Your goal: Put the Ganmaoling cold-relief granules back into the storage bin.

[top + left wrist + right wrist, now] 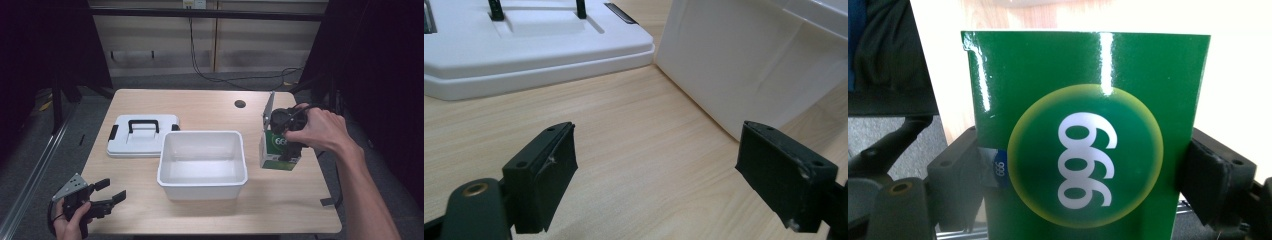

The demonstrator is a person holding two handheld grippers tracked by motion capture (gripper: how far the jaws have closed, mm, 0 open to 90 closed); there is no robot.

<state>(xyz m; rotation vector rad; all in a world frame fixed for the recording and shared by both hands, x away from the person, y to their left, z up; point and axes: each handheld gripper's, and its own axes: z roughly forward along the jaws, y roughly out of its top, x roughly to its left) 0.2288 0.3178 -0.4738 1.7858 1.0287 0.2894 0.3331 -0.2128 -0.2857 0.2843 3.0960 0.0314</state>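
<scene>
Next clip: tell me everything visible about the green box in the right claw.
The glossy green cardboard box has white side panels and a yellow-ringed circle printed with white digits, reading 666 or 999 depending on orientation. It stands upright on the light wooden table, right of the empty white plastic bin. The right claw is clamped on it, one black jaw against each side. A small blue label shows by one jaw. Whether it rests on the table or is slightly lifted is unclear.
</scene>
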